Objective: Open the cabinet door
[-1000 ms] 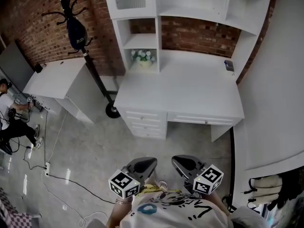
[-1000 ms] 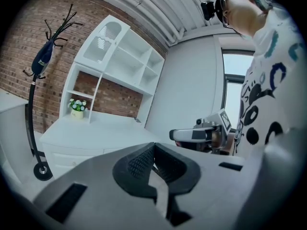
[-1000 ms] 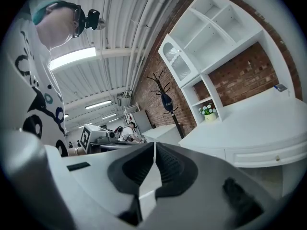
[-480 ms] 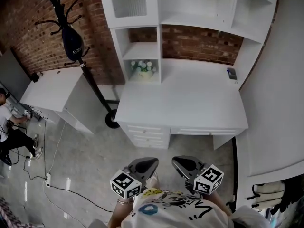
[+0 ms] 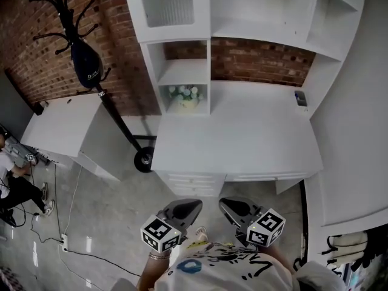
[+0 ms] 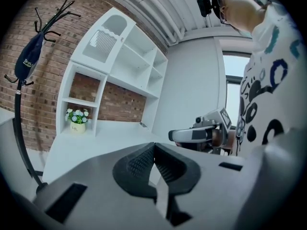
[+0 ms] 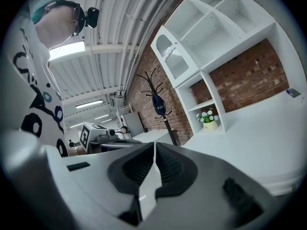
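Left fingers (image 6: pixel 139 163): pressed together along their ribbed pads, only a thin bright seam between, nothing held.
Right fingers (image 7: pixel 136 169): closed on each other the same way, empty.
Left gripper (image 5: pixel 185 210): held low and close to the person's torso, tip aimed toward the desk, marker cube at its rear; short of the front edge of the tabletop (image 5: pixel 242 141).
Right gripper (image 5: pixel 235 210): just beside the left one but apart from it, at the same height, also short of the tabletop; visible side-on in the left gripper view (image 6: pixel 196 135).
Tabletop surface: white and broad, drawers under the front edge.
Cabinet door (image 5: pixel 168 3): upper left of the white hutch above the tabletop, ribbed pane inside a white frame, lying flush with the hutch front, closed; well apart from both grippers; also seen in the left gripper view (image 6: pixel 103 38) and the right gripper view (image 7: pixel 171 56).
Flower pot (image 5: pixel 183 99): pale blooms, standing in the lower open cubby under the door.
Small dark object (image 5: pixel 301 97): rear right of the tabletop, near the hutch's side panel; kind not readable.
Coat rack (image 5: pixel 106 102): black, left of the hutch against the brick wall (image 5: pixel 42 53), a dark bag (image 5: pixel 85 65) hanging from it.
Side table (image 5: pixel 60 123): white, left of the coat rack.
Person (image 5: pixel 12 183): at the far left edge on the floor, partly cut off.
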`<state>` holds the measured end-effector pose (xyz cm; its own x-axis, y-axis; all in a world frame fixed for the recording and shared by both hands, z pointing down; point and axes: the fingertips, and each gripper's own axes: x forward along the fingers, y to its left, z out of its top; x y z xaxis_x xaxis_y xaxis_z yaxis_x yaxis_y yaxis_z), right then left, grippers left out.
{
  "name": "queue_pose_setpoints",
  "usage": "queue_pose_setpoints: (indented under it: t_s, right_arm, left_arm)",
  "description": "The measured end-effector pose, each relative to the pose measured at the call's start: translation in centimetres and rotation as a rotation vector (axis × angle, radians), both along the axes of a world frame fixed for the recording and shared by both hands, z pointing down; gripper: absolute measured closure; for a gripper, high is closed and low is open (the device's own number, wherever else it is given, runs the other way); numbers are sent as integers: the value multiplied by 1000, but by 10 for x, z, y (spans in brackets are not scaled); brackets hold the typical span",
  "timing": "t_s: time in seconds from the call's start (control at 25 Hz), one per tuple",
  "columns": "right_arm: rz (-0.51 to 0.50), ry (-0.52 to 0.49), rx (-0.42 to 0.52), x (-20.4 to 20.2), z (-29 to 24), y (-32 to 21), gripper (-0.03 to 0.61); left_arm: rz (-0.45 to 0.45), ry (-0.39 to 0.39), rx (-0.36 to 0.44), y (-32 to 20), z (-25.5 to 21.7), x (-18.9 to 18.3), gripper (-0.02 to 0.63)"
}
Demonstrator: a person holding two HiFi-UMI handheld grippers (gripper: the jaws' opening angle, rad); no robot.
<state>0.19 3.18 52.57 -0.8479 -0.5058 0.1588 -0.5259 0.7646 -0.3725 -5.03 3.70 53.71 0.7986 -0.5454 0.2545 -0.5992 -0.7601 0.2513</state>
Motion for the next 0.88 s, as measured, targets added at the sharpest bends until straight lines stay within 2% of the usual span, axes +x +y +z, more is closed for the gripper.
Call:
queue_pose_setpoints:
  t_s: [0.32, 0.6, 0.88]
  right_arm:
    - [31, -12, 11, -24, -3, -30, 549]
    - [95, 20, -39, 5, 16, -44, 549]
    - [125, 14, -56, 36, 25, -97, 549]
  left_arm:
    - [4, 24, 15, -39, 3, -22, 598]
    - [58, 54, -28, -56, 18, 4, 598]
    - [13, 48, -22, -97, 20, 16, 598]
